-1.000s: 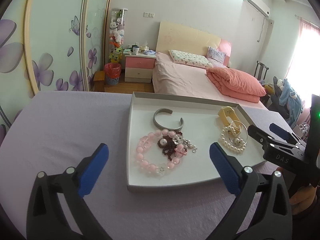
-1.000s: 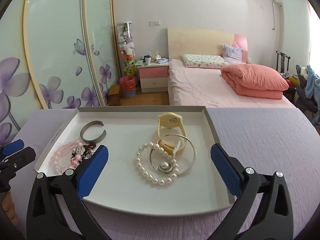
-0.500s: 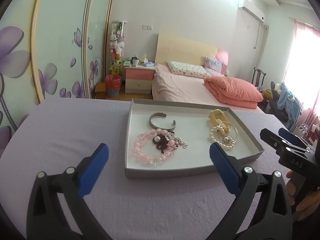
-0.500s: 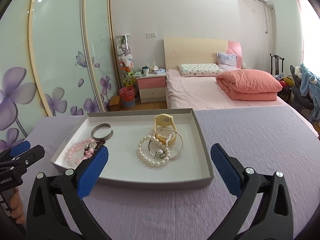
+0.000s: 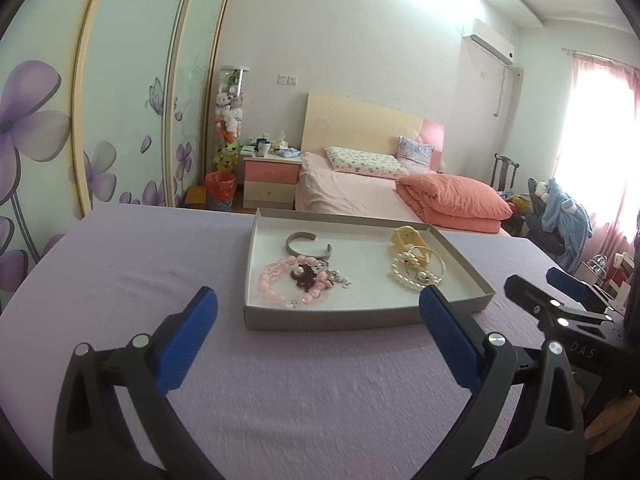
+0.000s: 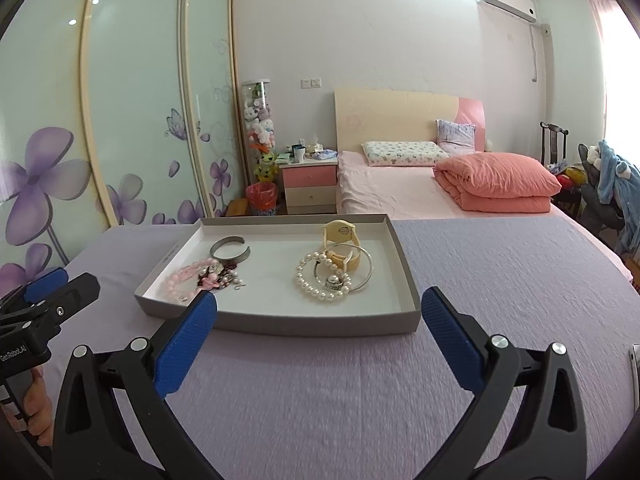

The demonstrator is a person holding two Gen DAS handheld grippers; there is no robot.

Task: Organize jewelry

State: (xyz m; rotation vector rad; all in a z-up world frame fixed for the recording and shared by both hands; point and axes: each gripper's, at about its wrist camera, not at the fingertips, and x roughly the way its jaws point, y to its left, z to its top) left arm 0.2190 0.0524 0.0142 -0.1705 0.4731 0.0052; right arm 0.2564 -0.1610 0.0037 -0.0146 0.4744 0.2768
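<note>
Left tool [image 5: 318, 312] is held wide open, empty; right tool [image 6: 319, 314] likewise spread wide, empty. Both are held level, side by side.

The dark beads [image 5: 306, 280] tangled with the pink bracelet [image 5: 276, 290] are too small to make out. The right gripper [image 5: 560, 312] is cut off by the left view's edge.

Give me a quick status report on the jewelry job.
Left gripper and right gripper open, empty, short of the tray. All jewelry inside, pearl bracelet included. Nothing blocking.
</note>
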